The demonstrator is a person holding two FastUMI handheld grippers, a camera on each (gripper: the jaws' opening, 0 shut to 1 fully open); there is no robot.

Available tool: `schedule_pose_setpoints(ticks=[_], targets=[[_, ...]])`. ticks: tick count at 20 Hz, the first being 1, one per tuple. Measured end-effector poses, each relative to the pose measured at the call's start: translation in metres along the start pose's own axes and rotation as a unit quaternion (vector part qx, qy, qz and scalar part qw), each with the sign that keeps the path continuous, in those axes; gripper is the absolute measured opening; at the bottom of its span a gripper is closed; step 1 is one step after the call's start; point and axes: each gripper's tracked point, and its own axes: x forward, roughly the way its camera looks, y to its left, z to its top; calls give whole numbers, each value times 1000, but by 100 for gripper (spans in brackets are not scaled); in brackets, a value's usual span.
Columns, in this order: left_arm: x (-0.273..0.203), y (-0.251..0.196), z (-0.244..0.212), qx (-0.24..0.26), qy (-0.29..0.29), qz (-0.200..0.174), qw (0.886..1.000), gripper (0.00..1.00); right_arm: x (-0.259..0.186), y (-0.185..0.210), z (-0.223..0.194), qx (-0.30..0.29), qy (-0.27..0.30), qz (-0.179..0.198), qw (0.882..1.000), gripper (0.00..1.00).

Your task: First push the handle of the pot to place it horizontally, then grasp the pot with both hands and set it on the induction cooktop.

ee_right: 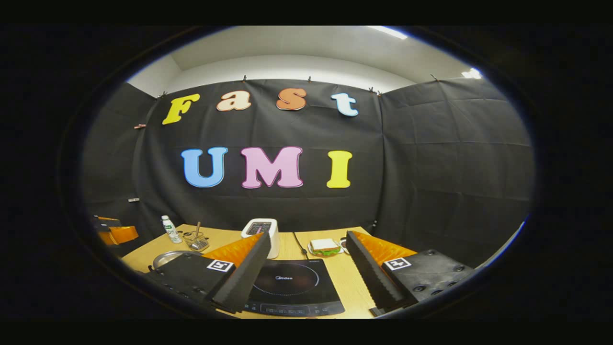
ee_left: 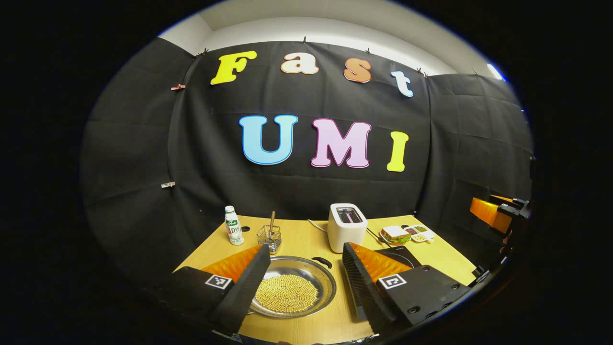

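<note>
While both hand-held grippers gape empty, one pot (ee_left: pixel 293 286), one cooktop (ee_right: pixel 292 283), one toaster (ee_left: pixel 346 226).

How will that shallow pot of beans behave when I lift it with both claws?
The pot looks like thin polished metal, so probably slippery against the claw fingers. It's shallow and holds loose beans; any tilt would likely roll them toward one side or over the rim.

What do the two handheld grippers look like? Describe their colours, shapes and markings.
The left gripper and right gripper match: each has two long wedge-shaped jaws, orange on the outer faces, lined inside with ribbed black padding. Each jaw sits on a black block with screw holes and carries a small square black-and-white marker tag.
</note>
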Motion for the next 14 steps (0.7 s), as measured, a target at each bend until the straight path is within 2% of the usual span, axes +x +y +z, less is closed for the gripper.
schedule_pose_setpoints(ticks=[10, 12, 14], targets=[[6, 9, -19, -3, 33, -9, 999, 95, 2, 11, -6, -8, 5, 6, 1000, 98], [6, 7, -28, -20, 54, -21, 998, 88, -1, 14, -7, -18, 5, 9, 1000, 98], [6, 10, -36, -39, 71, -33, 996, 75, -4, 19, -9, -22, 6, 13, 1000, 98]])
